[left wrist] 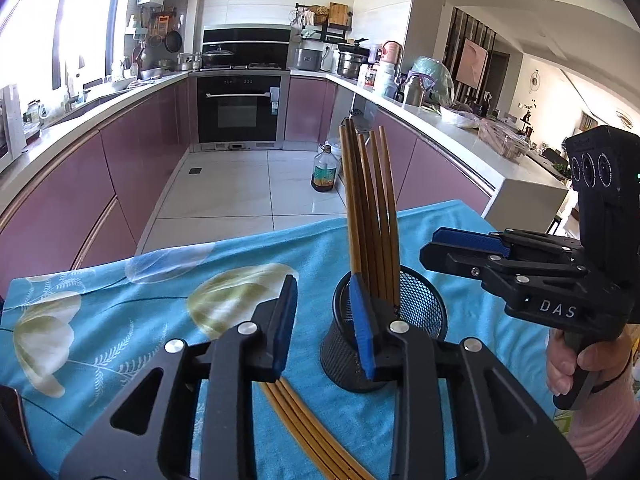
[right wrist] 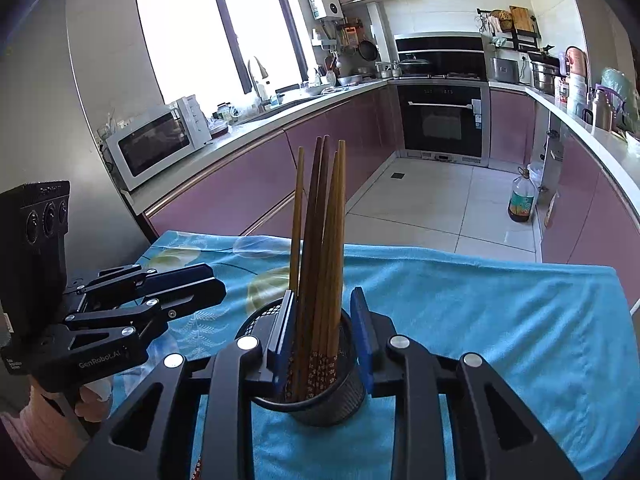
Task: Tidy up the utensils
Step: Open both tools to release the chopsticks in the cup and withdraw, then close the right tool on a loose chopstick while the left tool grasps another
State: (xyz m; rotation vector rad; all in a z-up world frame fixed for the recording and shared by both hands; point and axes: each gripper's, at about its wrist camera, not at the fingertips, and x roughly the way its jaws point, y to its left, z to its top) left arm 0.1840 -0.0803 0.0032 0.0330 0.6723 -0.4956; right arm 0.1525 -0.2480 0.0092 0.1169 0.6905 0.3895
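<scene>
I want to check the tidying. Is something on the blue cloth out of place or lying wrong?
Yes. Several chopsticks lie flat on the blue cloth, below the left gripper, while the others stand upright in the black mesh cup. They look left out of the cup. Nothing seems spilled or broken.

Blue floral cloth (left wrist: 120, 320) under mesh cup (left wrist: 344, 360), chopsticks (left wrist: 304, 432)
</scene>
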